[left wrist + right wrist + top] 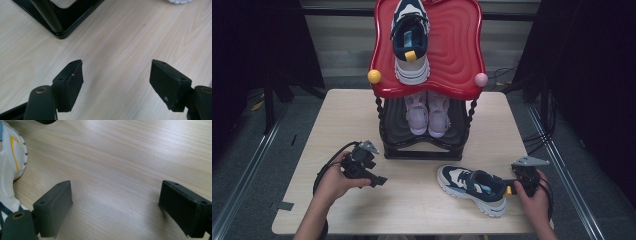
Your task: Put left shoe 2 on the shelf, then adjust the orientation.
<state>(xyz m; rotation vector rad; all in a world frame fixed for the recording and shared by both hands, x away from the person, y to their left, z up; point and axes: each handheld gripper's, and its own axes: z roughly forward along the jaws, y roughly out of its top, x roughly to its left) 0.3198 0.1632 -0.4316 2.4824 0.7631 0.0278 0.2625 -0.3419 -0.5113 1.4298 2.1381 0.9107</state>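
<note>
While both hands rest low on pale wood table, navy-white sneaker lies on its sole near front edge, right of rack base. Right gripper just beside its heel, jaws released, bare wood between. Left gripper left of rack, jaws released, nothing between. Behind: black rack holding lilac pair; red top shelf carrying matching sneaker. Grey floor, dark curtains around.

You stand at a pale wood-grain counter set on a grey floor. Black curtains close both sides. A light horizontal-ribbed wall panel runs behind. Cables lie on the floor at right. Lighting falls evenly from above.
</note>
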